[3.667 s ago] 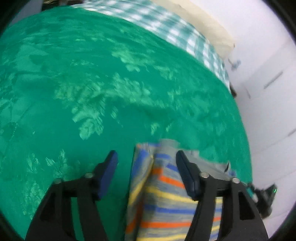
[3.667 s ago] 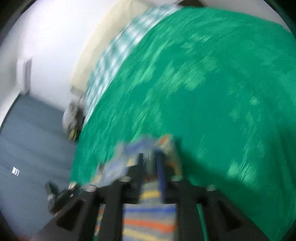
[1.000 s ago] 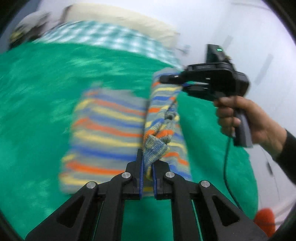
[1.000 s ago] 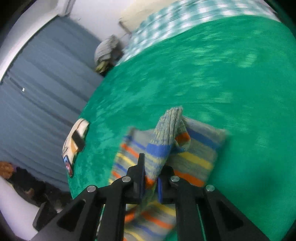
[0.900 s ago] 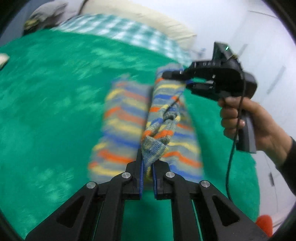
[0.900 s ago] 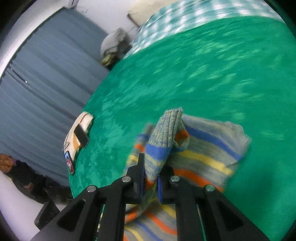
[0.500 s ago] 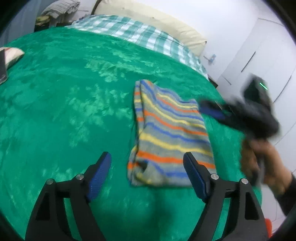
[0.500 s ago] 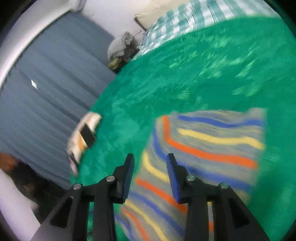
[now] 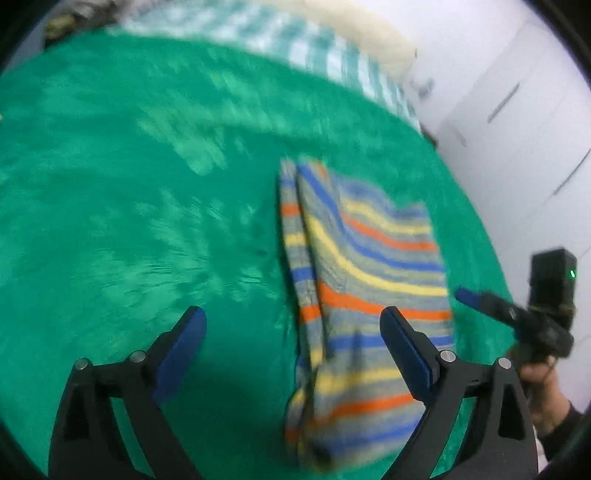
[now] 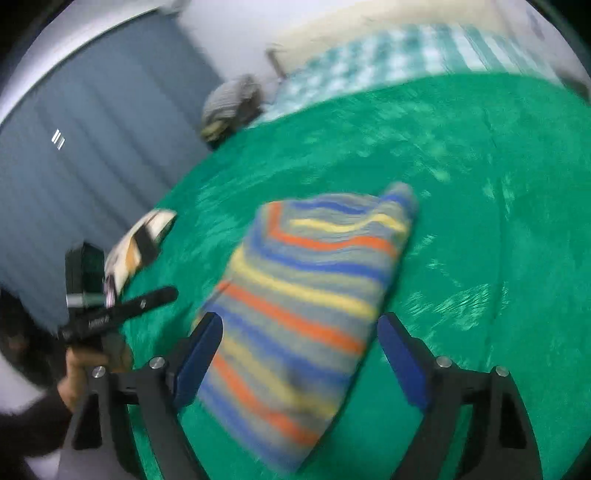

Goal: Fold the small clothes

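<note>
Left wrist view: the left gripper points steeply down at a green plush blanket. Its jaws stand wide apart and have just been opening; nothing is pinched between them. The striped knit garment, grey with blue, yellow and orange bands, lies folded flat on the blanket. Its near end passes beside the gripper's right finger, and I cannot tell whether that pad touches the cloth. At the right edge the right gripper is held out by a hand in a dark sleeve, its blue-padded finger aimed toward the garment's right edge but apart from it. A checked sheet and a cream pillow lie at the far end of the bed.

Right wrist view: the right gripper tilts down over the same striped garment, whose near part lies between the spread fingers, below them. The jaws have just been opening, and the pads do not press on the cloth. At the left the left gripper is held by a hand, fingers wrapped round its grip, beside a small flat object that lies on the blanket. Blue curtains hang behind.
</note>
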Demonstrator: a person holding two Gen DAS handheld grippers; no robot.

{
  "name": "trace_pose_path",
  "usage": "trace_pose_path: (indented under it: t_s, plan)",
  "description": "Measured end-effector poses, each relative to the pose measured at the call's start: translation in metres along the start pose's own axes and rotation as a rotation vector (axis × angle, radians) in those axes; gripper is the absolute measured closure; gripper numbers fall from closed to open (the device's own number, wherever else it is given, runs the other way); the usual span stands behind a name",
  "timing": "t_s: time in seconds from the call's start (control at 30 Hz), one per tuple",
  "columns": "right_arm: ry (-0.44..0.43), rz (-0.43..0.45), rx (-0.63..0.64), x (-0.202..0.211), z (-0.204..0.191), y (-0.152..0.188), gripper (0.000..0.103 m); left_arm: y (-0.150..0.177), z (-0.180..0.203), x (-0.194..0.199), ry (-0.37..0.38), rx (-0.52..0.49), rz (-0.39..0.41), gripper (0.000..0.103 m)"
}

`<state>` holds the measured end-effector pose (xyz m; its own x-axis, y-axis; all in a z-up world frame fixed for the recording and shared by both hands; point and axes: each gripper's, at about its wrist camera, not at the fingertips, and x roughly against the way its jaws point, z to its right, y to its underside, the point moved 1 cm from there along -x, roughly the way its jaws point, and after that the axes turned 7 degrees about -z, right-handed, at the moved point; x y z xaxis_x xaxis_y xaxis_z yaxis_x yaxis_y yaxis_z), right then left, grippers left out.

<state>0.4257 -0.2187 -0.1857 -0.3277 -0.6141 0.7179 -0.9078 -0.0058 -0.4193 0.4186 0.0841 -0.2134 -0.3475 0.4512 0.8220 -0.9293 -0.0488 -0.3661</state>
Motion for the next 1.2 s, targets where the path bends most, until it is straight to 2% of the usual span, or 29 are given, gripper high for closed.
trace_pose_path:
  t_s: [0.03,0.1,0.13,0.17,0.2,0.23,0.3,0.33,0.53,0.6,0.63,0.67,0.7,0.73,0.77,0.8,0.9,0.93,0.97,1.0,1.07,1.2]
  plan:
    - [-0.017,-0.016,-0.041,-0.010,0.011,-0.003,0.029,-0.005,0.002,-0.014,0.018,-0.015,-0.043,0.012]
    - [-0.057,-0.047,-0.110,-0.035,0.032,-0.005,0.039,-0.011,0.010,-0.027,0.025,-0.047,-0.063,0.015]
    - [-0.082,-0.038,-0.125,-0.042,0.036,-0.006,0.050,-0.014,0.013,-0.031,0.025,-0.058,-0.065,0.033]
    - [-0.119,-0.023,-0.144,-0.049,0.038,-0.008,0.062,-0.016,0.016,-0.038,0.036,-0.063,-0.078,0.074]
    - [-0.161,-0.021,-0.174,-0.058,0.038,-0.010,0.069,-0.018,0.018,-0.045,0.054,-0.050,-0.106,0.085]
    - [-0.171,-0.018,-0.190,-0.066,0.034,-0.012,0.079,-0.019,0.020,-0.044,0.042,-0.041,-0.094,0.087]
    - [-0.082,0.021,-0.134,-0.062,0.014,-0.012,0.080,-0.020,0.025,-0.031,0.022,-0.034,-0.042,0.088]
    - [-0.073,0.042,-0.120,-0.058,0.006,-0.012,0.081,-0.019,0.028,-0.022,0.025,-0.038,-0.018,0.089]
    - [-0.145,0.191,-0.006,0.007,-0.049,-0.024,0.082,-0.031,0.065,0.047,0.049,-0.131,0.118,0.088]
    - [-0.149,0.218,0.014,0.025,-0.054,-0.033,0.082,-0.040,0.078,0.051,0.023,-0.165,0.139,0.082]
    - [-0.148,0.215,0.007,0.029,-0.050,-0.036,0.081,-0.042,0.077,0.045,-0.003,-0.167,0.124,0.062]
    - [-0.137,0.197,-0.012,0.028,-0.045,-0.040,0.076,-0.044,0.073,0.033,-0.058,-0.163,0.097,0.029]
    - [-0.060,0.162,-0.038,0.026,-0.033,-0.041,0.069,-0.041,0.065,0.022,-0.180,-0.141,0.081,0.020]
    - [0.067,0.142,-0.047,0.026,-0.024,-0.039,0.040,-0.027,0.056,0.021,-0.246,-0.124,0.082,0.022]
    - [0.190,0.124,-0.049,0.025,-0.017,-0.034,0.016,-0.016,0.050,0.023,-0.282,-0.114,0.081,0.022]
    - [0.305,0.098,-0.043,0.029,-0.009,-0.025,0.016,-0.001,0.047,0.030,-0.290,-0.119,0.088,0.022]
    - [0.464,0.055,0.009,0.052,-0.013,0.014,0.015,0.038,0.061,0.057,-0.389,-0.156,0.145,0.017]
    - [0.498,0.054,0.029,0.060,-0.020,0.025,0.014,0.044,0.068,0.066,-0.408,-0.164,0.166,0.010]
    - [0.520,0.058,0.052,0.065,-0.030,0.033,0.012,0.049,0.074,0.076,-0.424,-0.167,0.190,0.004]
    - [0.537,0.068,0.080,0.075,-0.041,0.045,0.010,0.061,0.085,0.094,-0.444,-0.167,0.231,0.002]
    - [0.554,0.101,0.125,0.096,-0.075,0.066,0.004,0.069,0.101,0.115,-0.466,-0.168,0.287,0.000]
    - [0.544,0.162,0.187,0.128,-0.122,0.089,0.001,0.088,0.121,0.156,-0.524,-0.142,0.352,0.001]
